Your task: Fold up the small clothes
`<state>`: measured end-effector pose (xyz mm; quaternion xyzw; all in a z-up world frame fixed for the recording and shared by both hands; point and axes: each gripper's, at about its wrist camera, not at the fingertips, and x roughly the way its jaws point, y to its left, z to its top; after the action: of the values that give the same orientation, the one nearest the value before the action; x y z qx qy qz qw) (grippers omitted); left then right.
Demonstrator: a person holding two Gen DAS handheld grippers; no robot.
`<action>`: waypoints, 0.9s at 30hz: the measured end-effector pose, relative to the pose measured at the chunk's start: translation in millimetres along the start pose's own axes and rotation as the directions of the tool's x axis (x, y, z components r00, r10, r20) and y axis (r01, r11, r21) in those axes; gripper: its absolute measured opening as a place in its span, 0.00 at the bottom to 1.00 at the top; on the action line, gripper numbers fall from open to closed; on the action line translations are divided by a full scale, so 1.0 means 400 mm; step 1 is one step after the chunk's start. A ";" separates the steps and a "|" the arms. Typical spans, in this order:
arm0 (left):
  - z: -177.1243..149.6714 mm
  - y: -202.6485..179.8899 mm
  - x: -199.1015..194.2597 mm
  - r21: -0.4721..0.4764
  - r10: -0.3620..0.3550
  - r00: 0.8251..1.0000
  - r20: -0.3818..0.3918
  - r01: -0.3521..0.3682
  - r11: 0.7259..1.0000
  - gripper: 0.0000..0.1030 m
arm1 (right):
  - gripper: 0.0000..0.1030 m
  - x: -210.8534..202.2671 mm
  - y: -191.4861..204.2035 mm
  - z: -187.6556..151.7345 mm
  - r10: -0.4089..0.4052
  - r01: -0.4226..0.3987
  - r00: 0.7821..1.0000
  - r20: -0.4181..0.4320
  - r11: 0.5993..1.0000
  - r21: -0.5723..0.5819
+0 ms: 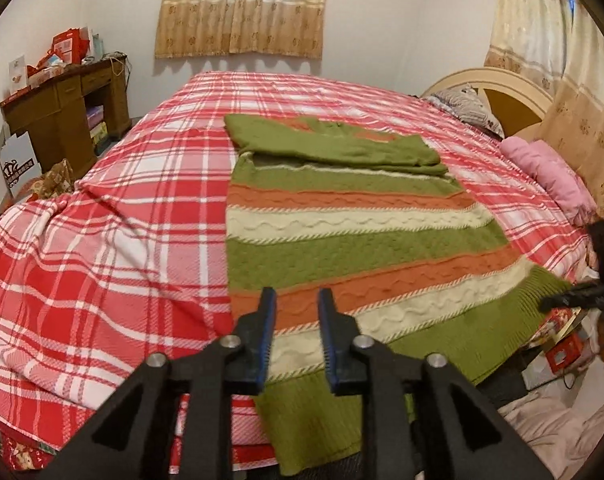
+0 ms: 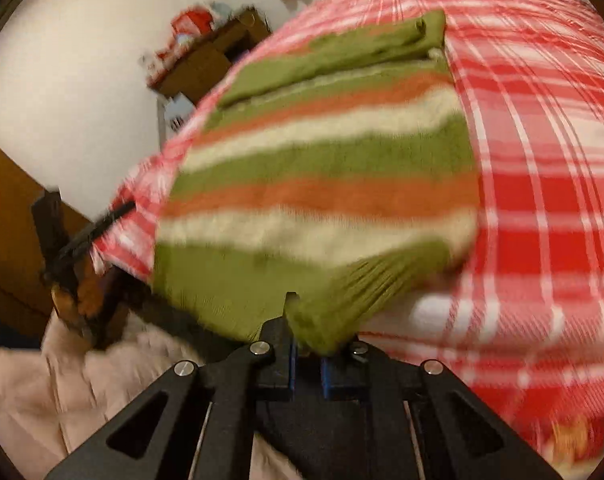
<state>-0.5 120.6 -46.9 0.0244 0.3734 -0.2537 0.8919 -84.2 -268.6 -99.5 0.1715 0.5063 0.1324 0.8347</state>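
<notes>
A knitted sweater (image 1: pixel 342 216) with green, orange and cream stripes lies flat on the bed, its sleeves folded across the far end and its green hem hanging over the near bed edge. My left gripper (image 1: pixel 295 300) hovers open just above the hem's left part, with nothing between the fingers. My right gripper (image 2: pixel 306 320) is shut on the green hem (image 2: pixel 322 320) at its right corner; the cloth bunches between the fingers. The right wrist view is blurred. The right gripper also shows in the left wrist view (image 1: pixel 574 298) at the hem's right end.
The bed carries a red and white plaid cover (image 1: pixel 121 220). Pink pillows (image 1: pixel 550 172) and a headboard (image 1: pixel 502 88) are at the right. A brown desk (image 1: pixel 69 112) with boxes stands at the far left. Pale bedding (image 2: pixel 101 380) lies below the near bed edge.
</notes>
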 end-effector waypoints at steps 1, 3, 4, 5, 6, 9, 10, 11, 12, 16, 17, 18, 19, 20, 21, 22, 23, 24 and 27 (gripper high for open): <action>0.000 0.003 0.006 -0.004 0.001 1.000 -0.006 -0.001 1.000 0.29 | 0.08 -0.010 0.003 -0.012 -0.013 0.013 1.000 0.000 1.000 -0.006; -0.002 0.013 0.008 -0.018 0.003 1.000 -0.013 -0.003 1.000 0.29 | 0.08 -0.044 0.004 -0.032 -0.034 0.033 0.999 0.015 0.999 0.004; -0.001 0.018 0.007 -0.024 0.004 1.000 -0.011 -0.004 1.000 0.29 | 0.08 -0.059 -0.001 -0.034 -0.041 0.041 0.999 0.024 0.999 0.011; 0.002 0.022 0.005 -0.028 0.004 1.000 -0.007 -0.004 1.000 0.29 | 0.08 -0.077 -0.006 -0.034 -0.059 0.058 0.997 0.041 0.998 0.017; 0.004 0.026 0.000 -0.031 0.005 1.000 0.002 -0.005 1.000 0.29 | 0.08 -0.095 -0.016 -0.030 -0.083 0.081 0.994 0.069 0.996 0.031; 0.008 0.032 -0.010 -0.033 0.018 1.000 0.017 -0.018 0.999 0.38 | 0.17 -0.127 -0.057 -0.005 -0.083 0.065 0.985 0.154 0.991 0.114; 0.009 0.034 -0.015 -0.034 0.022 0.999 0.024 -0.021 0.999 0.42 | 0.31 -0.133 -0.076 0.003 -0.070 0.043 0.981 0.180 0.988 0.148; 0.009 0.034 -0.017 -0.034 0.024 0.999 0.029 -0.023 0.999 0.43 | 0.40 -0.135 -0.096 0.011 -0.052 0.014 0.977 0.206 0.983 0.182; 0.009 0.035 -0.019 -0.032 0.029 0.999 0.032 -0.028 0.999 0.43 | 0.55 -0.134 -0.116 0.018 -0.035 -0.016 0.972 0.232 0.976 0.217; 0.006 0.038 -0.012 -0.042 0.038 0.999 0.023 -0.037 0.998 0.43 | 0.57 -0.101 -0.160 0.038 -0.007 -0.079 0.962 0.273 0.950 0.301; 0.002 0.040 -0.008 -0.051 0.034 0.999 0.017 -0.033 0.998 0.43 | 0.57 -0.082 -0.162 0.045 -0.011 -0.071 0.966 0.259 0.950 0.304; 0.000 0.041 -0.005 -0.055 0.032 0.999 0.013 -0.031 0.998 0.43 | 0.57 -0.063 -0.158 0.045 -0.008 -0.066 0.970 0.245 0.954 0.293; -0.003 0.042 -0.001 -0.060 0.029 1.000 0.008 -0.029 0.998 0.43 | 0.57 -0.041 -0.151 0.042 -0.003 -0.060 0.975 0.221 0.959 0.279; -0.005 0.041 0.003 -0.062 0.029 1.000 0.004 -0.028 0.998 0.43 | 0.57 -0.003 -0.139 0.035 -0.002 -0.043 0.986 0.170 0.965 0.257; -0.007 0.040 0.006 -0.062 0.029 1.000 -0.001 -0.029 0.998 0.43 | 0.54 0.016 -0.128 0.029 0.002 -0.037 0.989 0.146 0.970 0.242; -0.008 0.038 0.008 -0.062 0.029 1.000 -0.004 -0.029 0.998 0.43 | 0.44 0.043 -0.112 0.022 0.022 -0.047 0.993 0.115 0.975 0.219; -0.008 0.037 0.009 -0.063 0.028 1.000 -0.006 -0.028 0.998 0.43 | 0.41 0.068 -0.097 0.012 0.050 -0.066 0.995 0.083 0.977 0.202; -0.008 0.036 0.008 -0.062 0.026 1.000 -0.007 -0.026 0.998 0.43 | 0.33 0.096 -0.081 0.003 0.081 -0.088 0.996 0.044 0.977 0.192; -0.003 0.034 0.004 -0.060 0.025 1.000 0.000 -0.025 0.998 0.43 | 0.22 0.129 -0.072 -0.005 0.054 -0.053 0.999 -0.001 0.982 0.181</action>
<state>6.1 132.2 -51.0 0.0020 0.3801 -0.2310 0.8957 -61.4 -273.9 -153.6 0.2596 0.5138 0.1087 0.8104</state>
